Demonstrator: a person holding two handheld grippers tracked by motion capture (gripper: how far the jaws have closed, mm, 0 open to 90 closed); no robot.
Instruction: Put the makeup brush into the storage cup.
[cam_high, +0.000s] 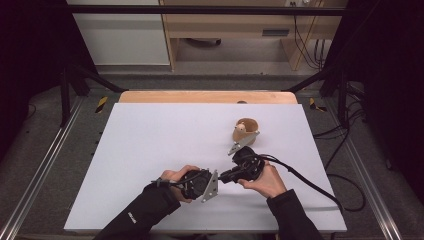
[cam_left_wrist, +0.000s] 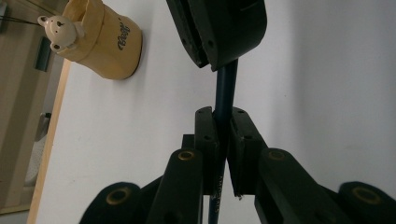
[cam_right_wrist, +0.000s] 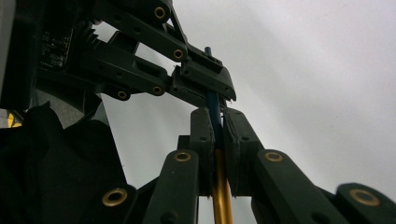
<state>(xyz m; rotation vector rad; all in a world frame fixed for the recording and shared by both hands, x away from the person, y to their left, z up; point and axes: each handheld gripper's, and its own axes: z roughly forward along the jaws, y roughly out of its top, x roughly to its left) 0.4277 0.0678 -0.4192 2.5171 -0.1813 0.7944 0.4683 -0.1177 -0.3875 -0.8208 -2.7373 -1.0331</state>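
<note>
Gripping 1 pencil (cam_left_wrist: 225, 88) at both ends, long axis level between hands

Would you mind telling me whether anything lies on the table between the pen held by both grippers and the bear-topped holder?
Nothing visible does. The pen is clamped by the left gripper and right gripper, and bare white table separates it from the holder.

Beyond the right gripper (cam_high: 239, 172) stands a bear-topped pot (cam_high: 244, 129), the nearest obstacle; bare table (cam_high: 150, 140) lies open beyond the left gripper (cam_high: 212, 184).
</note>
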